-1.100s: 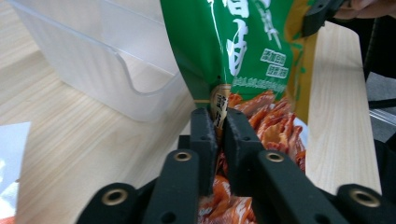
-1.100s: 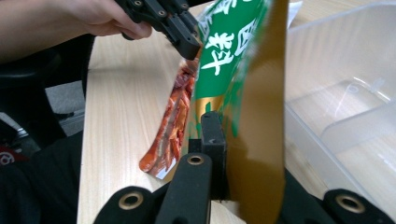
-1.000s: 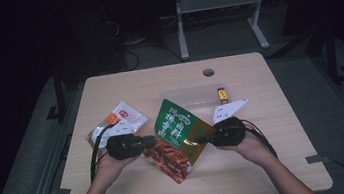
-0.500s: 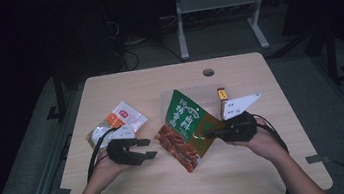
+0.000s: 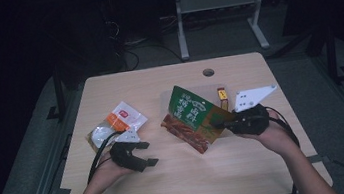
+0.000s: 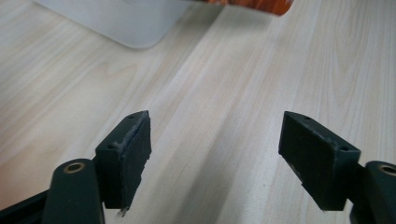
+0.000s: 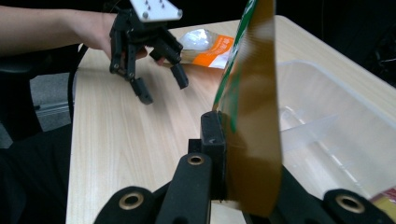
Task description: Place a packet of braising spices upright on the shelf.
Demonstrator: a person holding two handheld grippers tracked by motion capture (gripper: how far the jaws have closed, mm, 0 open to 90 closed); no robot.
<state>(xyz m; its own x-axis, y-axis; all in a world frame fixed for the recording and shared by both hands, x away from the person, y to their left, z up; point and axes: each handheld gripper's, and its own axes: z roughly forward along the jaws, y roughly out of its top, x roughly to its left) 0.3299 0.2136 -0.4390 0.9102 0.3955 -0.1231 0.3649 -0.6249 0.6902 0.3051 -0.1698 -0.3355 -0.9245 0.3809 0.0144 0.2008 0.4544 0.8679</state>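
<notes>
While clamped in the right tool (image 5: 217, 122) by one edge, green snack bag (image 5: 190, 117) held tilted up off the table (image 5: 182, 186), right of centre, its lower orange-red end low over the wood. Seen edge-on in the right gripper view, bag (image 7: 250, 107) pinched between the pressed-together pads, brown back face turned to the camera. Just behind and beside the bag, a clear plastic bin (image 7: 345, 121) on the table, with a small yellow packet (image 5: 222, 95) by it in the high view. Right hand (image 5: 270, 132) wrapped around the tool body, grey three-cornered plate (image 5: 253, 97) on top.

Left tool (image 5: 148, 153) low over bare wood at the table's left front, spread wide after just opening, nothing between the jaws. Well apart from the bag. Left hand (image 5: 104, 171) behind it, cable looping back. Near the left tool, farther from the person, a white-and-orange packet (image 5: 123, 118) flat on the table, overlapping a round white pouch (image 5: 99, 135).
</notes>
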